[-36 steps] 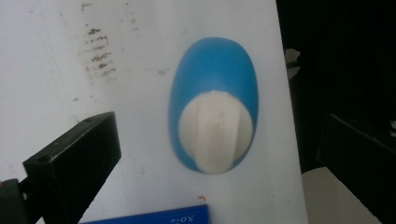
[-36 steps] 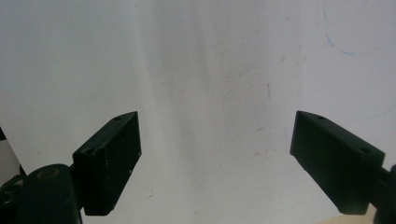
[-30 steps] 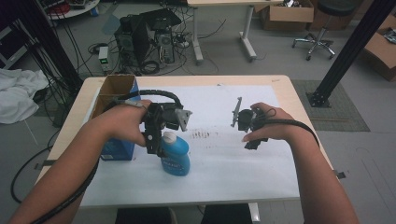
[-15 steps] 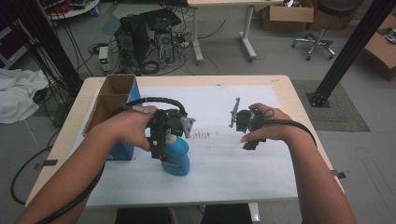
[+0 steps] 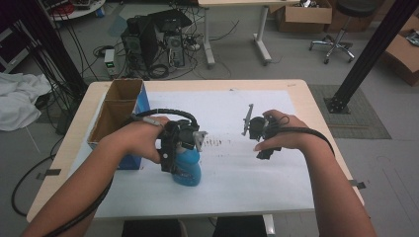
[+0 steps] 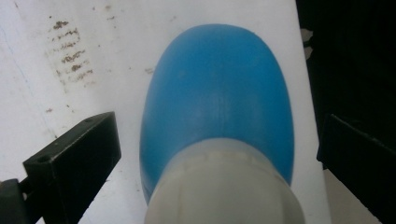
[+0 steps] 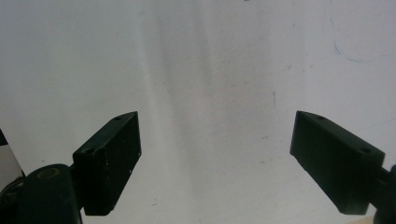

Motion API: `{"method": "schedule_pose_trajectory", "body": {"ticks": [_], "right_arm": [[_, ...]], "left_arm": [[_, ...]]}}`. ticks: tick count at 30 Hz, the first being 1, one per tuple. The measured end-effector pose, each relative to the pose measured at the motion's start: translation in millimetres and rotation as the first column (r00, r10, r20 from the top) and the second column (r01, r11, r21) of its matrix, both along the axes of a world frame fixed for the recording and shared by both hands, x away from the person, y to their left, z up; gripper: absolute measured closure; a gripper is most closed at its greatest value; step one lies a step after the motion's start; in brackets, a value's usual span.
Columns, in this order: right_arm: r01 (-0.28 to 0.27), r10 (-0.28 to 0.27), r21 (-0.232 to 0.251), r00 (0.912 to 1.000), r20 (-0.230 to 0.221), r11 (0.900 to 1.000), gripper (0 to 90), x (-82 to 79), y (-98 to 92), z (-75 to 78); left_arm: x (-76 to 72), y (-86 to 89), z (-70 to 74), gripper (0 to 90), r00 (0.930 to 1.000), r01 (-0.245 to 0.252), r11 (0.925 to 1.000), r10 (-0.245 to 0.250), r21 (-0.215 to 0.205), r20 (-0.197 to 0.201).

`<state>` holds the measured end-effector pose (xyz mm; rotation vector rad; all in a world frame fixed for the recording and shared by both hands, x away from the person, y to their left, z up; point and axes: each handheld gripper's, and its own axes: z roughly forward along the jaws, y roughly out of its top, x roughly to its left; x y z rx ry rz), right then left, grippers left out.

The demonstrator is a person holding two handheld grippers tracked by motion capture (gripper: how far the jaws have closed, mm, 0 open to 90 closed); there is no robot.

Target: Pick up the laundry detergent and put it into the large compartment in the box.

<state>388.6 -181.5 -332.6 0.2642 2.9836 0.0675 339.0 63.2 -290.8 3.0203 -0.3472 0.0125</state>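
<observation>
A: From the high view, what is the surface (image 5: 296,96) like?

B: Pale wood, mostly covered by a white sheet (image 5: 247,168) with a patch of brown smudges (image 5: 217,143) near its middle. A cardboard box (image 5: 116,108) with blue sides stands open at the left edge. Past the far edge, on the floor, sit computer towers (image 5: 153,37) among cables, a white cloth (image 5: 17,101) lies at the left, and an office chair (image 5: 341,29) stands at the right.

A: And the hands?

B: The left gripper (image 5: 180,148) is just above a blue bottle (image 5: 188,165) that stands beside the box. The right gripper (image 5: 259,131) hovers over bare sheet, well apart from the bottle.

A: In the left gripper view?

B: The blue bottle (image 6: 217,102) is seen from above: a smooth, rounded blue body with a whitish ribbed collar (image 6: 224,186) at its neck. The left gripper (image 6: 217,158) has its fingers spread wide on either side of the collar, not touching it. The brown smudges (image 6: 70,51) lie on the sheet to the upper left.

A: And the right gripper view?

B: The right gripper (image 7: 217,158) has its fingers released and far apart, with the faintly streaked white sheet (image 7: 210,60) between them.
</observation>
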Motion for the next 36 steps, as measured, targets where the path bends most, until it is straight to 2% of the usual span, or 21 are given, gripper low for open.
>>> {"method": "schedule_pose_trajectory", "body": {"ticks": [7,14,21,29,31,36], "right_arm": [[0.001,-0.001,-0.003,1.0,0.001,1.0,16.6,0.1,1.2,-1.4],[-0.001,0.001,-0.004,1.0,0.0,1.0,16.6,1.0,3.0,-3.4],[0.0,0.0,0.0,1.0,-0.005,1.0,16.5,2.5,3.8,-6.4],[0.003,-0.003,0.002,1.0,-0.006,1.0,16.6,3.8,2.8,-7.3],[0.003,-0.003,0.005,1.0,-0.006,1.0,16.5,3.8,3.2,-7.3],[0.003,-0.003,0.008,1.0,-0.006,1.0,16.6,3.7,4.0,-8.5]], "left_arm": [[0.7,-0.1,-2.9,0.1,1.0,0.006,1.0,-0.006,-0.003,0.005],[0.0,-1.8,-4.0,2.0,0.9994,0.016,0.9999,-0.016,0.004,0.032],[-0.1,-3.8,-4.5,13.0,0.9982,0.025,0.9994,-0.026,0.025,0.054],[0.3,-4.0,-3.8,15.1,0.9985,0.014,0.9996,-0.015,0.026,0.052],[-0.4,-4.3,-3.5,21.1,0.998,0.02,0.9993,-0.022,0.031,0.06],[-0.3,-5.1,-4.5,24.4,0.9981,0.019,0.9989,-0.022,0.042,0.058]]}}
